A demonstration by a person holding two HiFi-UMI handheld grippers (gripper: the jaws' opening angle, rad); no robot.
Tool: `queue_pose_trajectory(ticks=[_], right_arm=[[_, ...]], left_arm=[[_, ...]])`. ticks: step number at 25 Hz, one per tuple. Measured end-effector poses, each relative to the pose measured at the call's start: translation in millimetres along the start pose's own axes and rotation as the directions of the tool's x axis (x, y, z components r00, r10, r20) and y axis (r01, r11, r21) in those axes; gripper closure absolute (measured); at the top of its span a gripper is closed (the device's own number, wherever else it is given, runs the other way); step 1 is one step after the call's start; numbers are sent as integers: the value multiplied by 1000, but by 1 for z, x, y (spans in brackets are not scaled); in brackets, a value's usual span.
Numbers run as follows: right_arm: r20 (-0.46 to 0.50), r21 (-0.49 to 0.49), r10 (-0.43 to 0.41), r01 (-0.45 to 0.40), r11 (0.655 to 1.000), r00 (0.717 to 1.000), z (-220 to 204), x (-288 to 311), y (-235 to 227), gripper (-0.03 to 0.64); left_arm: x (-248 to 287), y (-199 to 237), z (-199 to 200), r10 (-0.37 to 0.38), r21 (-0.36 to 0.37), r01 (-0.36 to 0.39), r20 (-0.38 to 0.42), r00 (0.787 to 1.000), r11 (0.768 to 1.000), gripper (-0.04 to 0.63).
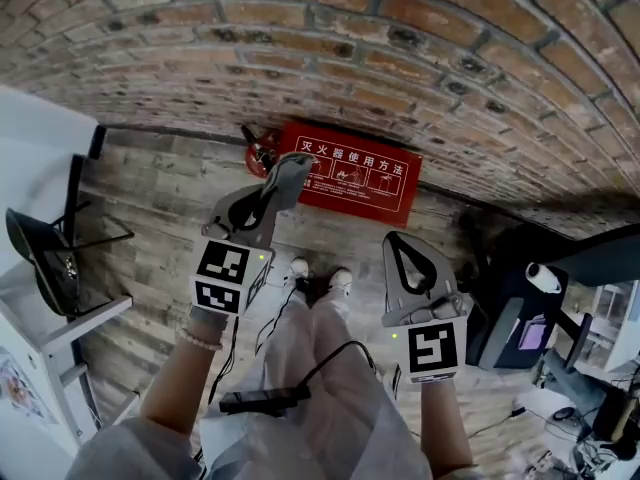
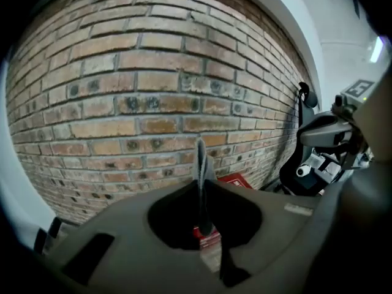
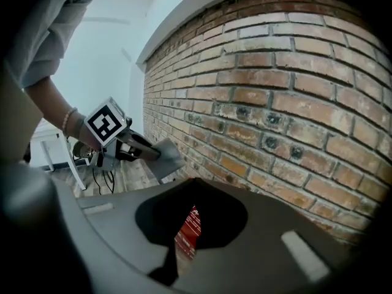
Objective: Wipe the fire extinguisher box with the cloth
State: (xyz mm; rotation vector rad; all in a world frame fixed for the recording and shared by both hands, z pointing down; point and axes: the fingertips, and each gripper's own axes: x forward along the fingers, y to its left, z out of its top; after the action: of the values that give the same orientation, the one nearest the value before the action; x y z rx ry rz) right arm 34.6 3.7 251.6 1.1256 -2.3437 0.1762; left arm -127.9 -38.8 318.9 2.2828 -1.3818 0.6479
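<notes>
Fire extinguisher box point(image 1: 352, 181): whole only in head view. Left claw point(image 2: 202, 187) pinches cloth point(image 2: 199, 157); right claw point(image 3: 193, 181) closed, empty.

White characters reading 灭火器使用方法 ran along the top of the red fire extinguisher box point(image 1: 350, 183), upper centre of the head view. The smaller print below them was too small to read. In both gripper views the box's lettering was blurred beyond reading.

Grey left gripper point(image 1: 287, 171) and right gripper point(image 1: 404, 239) bear black-and-white marker cubes point(image 1: 225, 273); white clothing point(image 1: 312, 373), pearl bracelet point(image 1: 199, 340), white shoes point(image 1: 298, 266).
</notes>
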Motion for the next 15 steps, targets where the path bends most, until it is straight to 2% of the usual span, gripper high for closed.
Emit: queue_pose_trajectory(ticks=[4, 9, 15], right_arm=[[36, -23, -28, 29, 999, 999, 28, -22, -10, 607], [88, -23, -64, 67, 998, 994, 62, -47, -17, 607], [136, -15, -95, 98, 995, 986, 92, -74, -23, 607]], left_arm=[[-21, -17, 51, -40, 58, 36, 67, 997, 998, 583], [-48, -22, 105, -44, 106, 28, 147, 988, 994, 583], [-84, -35, 142, -44, 178, 8, 200, 979, 984, 583]])
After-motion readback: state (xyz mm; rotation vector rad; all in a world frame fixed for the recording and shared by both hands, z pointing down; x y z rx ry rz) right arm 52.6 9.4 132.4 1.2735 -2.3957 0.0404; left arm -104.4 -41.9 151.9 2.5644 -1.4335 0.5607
